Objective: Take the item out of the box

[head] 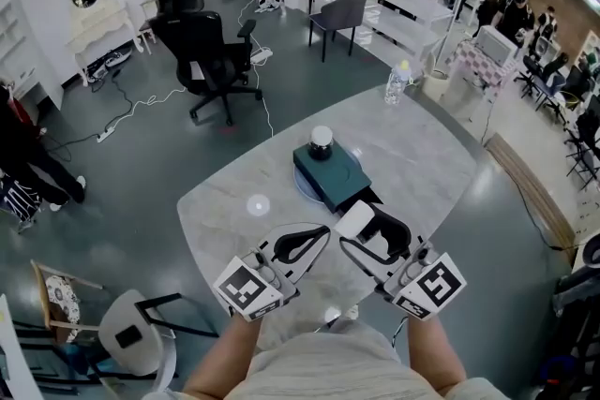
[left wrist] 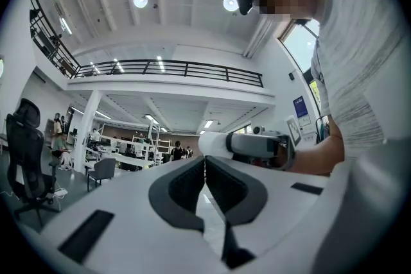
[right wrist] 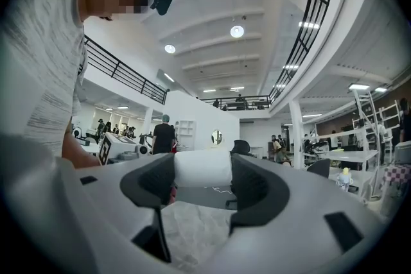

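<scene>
A teal box point(head: 335, 176) lies on the marble table point(head: 422, 173), with a small round white-topped jar point(head: 322, 142) standing at its far corner. Just in front of the box, my right gripper point(head: 360, 226) is shut on a white rounded block point(head: 354, 219). The same white block point(right wrist: 202, 168) fills the gap between the jaws in the right gripper view. My left gripper point(head: 322, 232) is beside it to the left, shut with nothing in it. In the left gripper view its jaws meet, and the white block point(left wrist: 215, 143) shows beyond them in the right gripper.
A clear water bottle point(head: 397, 81) stands at the table's far edge. A small round disc point(head: 258, 204) lies on the table left of the box. A black office chair point(head: 211, 61) and a grey chair point(head: 337, 17) stand beyond the table, a stool point(head: 131, 333) at lower left.
</scene>
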A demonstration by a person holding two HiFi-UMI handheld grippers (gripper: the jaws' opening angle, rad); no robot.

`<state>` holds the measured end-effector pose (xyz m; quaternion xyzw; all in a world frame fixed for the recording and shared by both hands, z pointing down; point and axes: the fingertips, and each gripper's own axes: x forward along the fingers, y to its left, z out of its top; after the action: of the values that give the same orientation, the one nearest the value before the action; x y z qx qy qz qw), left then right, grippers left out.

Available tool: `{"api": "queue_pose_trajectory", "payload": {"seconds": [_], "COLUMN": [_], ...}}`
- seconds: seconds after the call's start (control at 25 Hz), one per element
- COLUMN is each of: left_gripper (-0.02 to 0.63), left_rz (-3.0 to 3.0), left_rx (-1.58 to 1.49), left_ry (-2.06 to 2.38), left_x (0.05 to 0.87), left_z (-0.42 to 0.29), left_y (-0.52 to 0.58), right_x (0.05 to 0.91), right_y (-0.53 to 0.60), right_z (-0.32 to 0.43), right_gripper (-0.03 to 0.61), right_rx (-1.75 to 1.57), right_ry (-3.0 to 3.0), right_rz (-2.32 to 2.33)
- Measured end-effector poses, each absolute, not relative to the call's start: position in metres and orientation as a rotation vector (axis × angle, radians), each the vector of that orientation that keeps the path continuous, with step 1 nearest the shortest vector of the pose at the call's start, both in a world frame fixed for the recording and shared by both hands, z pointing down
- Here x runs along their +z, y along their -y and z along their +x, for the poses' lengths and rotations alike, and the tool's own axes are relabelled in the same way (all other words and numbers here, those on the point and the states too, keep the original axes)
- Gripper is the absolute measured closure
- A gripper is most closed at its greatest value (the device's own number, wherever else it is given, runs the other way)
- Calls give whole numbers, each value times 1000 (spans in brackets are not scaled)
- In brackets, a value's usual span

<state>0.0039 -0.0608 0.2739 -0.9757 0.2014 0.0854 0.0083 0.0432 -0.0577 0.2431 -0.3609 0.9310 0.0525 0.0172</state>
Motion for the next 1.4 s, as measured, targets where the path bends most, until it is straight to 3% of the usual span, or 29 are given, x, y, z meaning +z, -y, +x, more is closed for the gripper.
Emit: {"api": "queue_pose_trajectory", "payload": {"seconds": [1.4], "left_gripper": [595], "left_rz": [-3076], "left_rx": [216], "left_ry": [-567], "left_x": [283], "left_z": [24], "left_y": [53], "right_x": [252], "right_y": [55], "right_z": [61], "right_gripper": [287], "right_rx": [203], "right_ry": [-2903], "right_rz": [-1161]}}
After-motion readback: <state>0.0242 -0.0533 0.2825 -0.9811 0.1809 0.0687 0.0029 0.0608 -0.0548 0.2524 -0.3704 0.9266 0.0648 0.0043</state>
